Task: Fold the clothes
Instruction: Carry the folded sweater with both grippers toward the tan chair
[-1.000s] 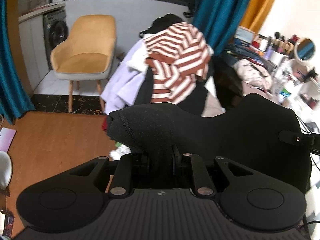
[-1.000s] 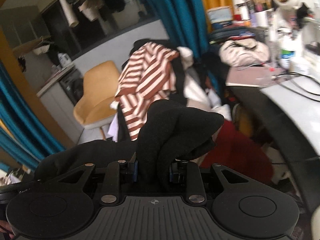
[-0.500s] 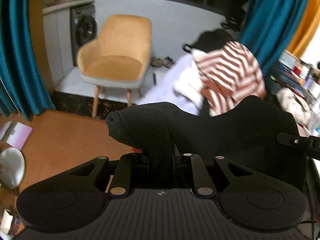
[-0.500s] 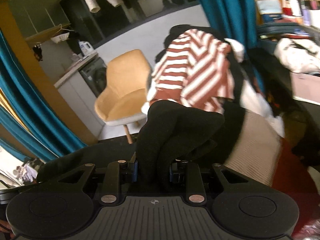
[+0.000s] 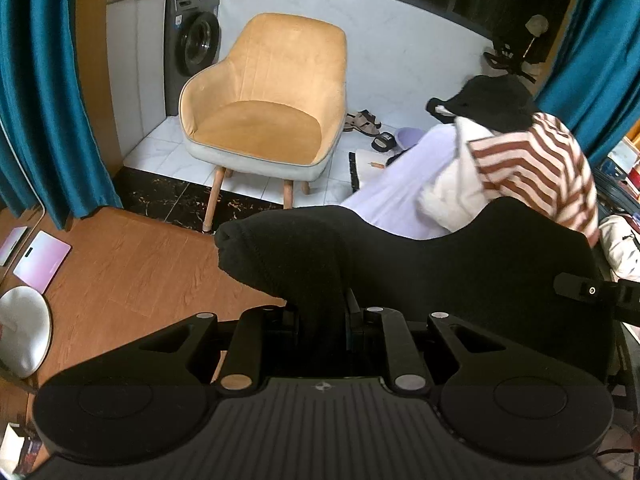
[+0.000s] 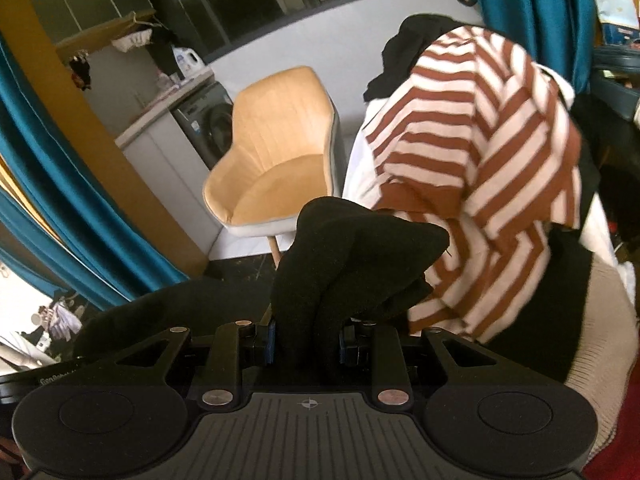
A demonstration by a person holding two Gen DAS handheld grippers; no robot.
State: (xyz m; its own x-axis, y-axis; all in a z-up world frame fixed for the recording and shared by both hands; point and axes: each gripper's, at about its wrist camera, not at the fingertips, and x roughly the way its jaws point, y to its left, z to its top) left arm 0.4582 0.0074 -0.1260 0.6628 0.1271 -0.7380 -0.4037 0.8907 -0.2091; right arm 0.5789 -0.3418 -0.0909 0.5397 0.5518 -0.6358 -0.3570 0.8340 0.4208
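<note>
Both the left claw (image 5: 322, 320) and right claw (image 6: 306, 338), each clamped on the black garment (image 5: 460, 276) at lower centre, have swung leftward, bringing the yellow chair (image 5: 264, 120) into upper centre, perhaps a folding surface.

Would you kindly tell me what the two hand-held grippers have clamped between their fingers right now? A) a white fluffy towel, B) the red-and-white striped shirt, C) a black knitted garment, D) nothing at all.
C: thick black knitted garment bunches out between the closed fingers of the left gripper and of the right gripper, while the red-and-white striped shirt lies untouched on the pile behind.
</note>
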